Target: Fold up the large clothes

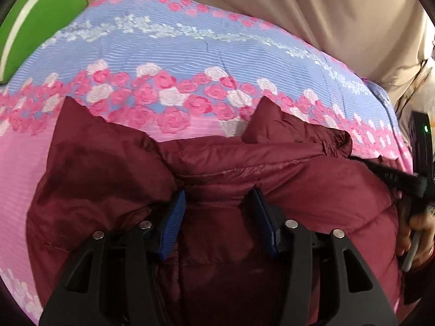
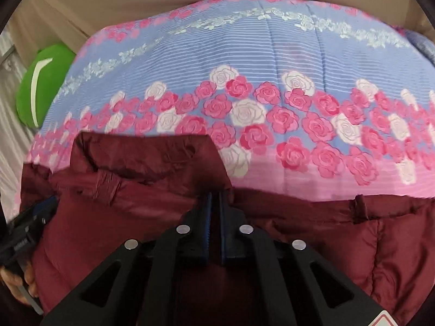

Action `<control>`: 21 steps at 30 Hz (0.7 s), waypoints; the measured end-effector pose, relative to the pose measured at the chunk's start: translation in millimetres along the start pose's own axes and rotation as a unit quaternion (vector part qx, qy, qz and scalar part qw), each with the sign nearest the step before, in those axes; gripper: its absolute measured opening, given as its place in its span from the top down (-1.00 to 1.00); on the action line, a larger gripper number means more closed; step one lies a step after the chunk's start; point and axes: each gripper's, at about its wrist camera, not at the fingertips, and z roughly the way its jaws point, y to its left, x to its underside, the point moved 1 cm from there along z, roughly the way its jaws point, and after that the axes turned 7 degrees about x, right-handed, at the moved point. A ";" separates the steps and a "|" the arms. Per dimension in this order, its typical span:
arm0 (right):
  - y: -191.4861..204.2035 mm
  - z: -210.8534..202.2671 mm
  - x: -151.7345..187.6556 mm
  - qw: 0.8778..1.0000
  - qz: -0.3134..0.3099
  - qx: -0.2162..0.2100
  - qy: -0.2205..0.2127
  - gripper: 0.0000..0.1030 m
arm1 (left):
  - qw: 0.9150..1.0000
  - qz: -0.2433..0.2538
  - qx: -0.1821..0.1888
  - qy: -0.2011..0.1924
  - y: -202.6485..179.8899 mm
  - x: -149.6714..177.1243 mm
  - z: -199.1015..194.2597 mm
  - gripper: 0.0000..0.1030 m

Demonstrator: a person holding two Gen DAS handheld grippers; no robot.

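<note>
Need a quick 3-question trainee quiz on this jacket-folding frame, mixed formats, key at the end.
1. True or false: the left gripper is closed tight on the maroon puffer jacket.
2. Multiple choice: the right gripper is (A) wide open above the floral bedspread, (B) shut on the jacket's top edge, (C) out of view.
3. Fill in: the object at the far left edge of the bed, beside the bedspread, is a ____ pillow.

Key: 1 false, its jaws stand apart with jacket fabric between them; 2 B; 3 green.
</note>
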 end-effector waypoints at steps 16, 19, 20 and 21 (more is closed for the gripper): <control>-62.0 -131.2 113.6 0.988 0.064 0.076 -0.114 0.74 | 0.997 0.027 -0.053 -0.048 -6.3 34.6 -55.7 -0.46; -96.4 -123.7 131.3 0.986 0.102 0.087 -0.098 0.77 | 0.997 0.033 -0.058 -0.046 -7.9 34.8 -49.2 -0.49; -107.1 -115.4 135.4 0.985 0.111 0.092 -0.092 0.93 | 0.997 0.032 -0.058 -0.045 -7.3 34.3 -45.4 -0.49; -117.0 -106.4 138.6 0.985 0.118 0.088 -0.089 0.99 | 0.997 0.030 -0.058 -0.046 -6.6 33.1 -41.3 -0.49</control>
